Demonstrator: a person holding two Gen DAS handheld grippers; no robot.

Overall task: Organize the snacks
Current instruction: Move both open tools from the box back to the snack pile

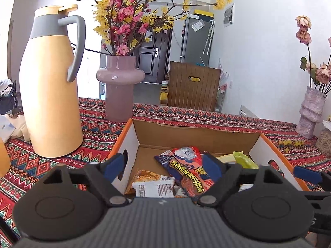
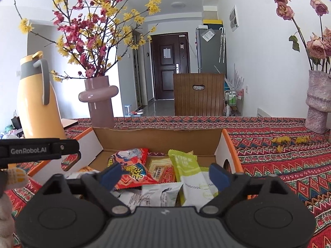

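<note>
An open cardboard box (image 1: 196,133) with orange edges sits on the patterned tablecloth and holds several snack packets. In the left wrist view I see a red packet (image 1: 186,165), a white packet (image 1: 154,188) and a green packet (image 1: 244,161). My left gripper (image 1: 163,168) is open and empty over the box's near left side. In the right wrist view the box (image 2: 157,138) holds a red packet (image 2: 130,165), a green-and-white packet (image 2: 190,175) and a white packet (image 2: 157,194). My right gripper (image 2: 165,176) is open and empty above them.
A yellow thermos jug (image 1: 51,86) stands left of the box and a pink vase of flowers (image 1: 120,82) behind it. A second vase (image 2: 318,101) stands at the far right. A wooden chair back (image 2: 198,94) is beyond the table. The left gripper's body (image 2: 35,150) shows at the left.
</note>
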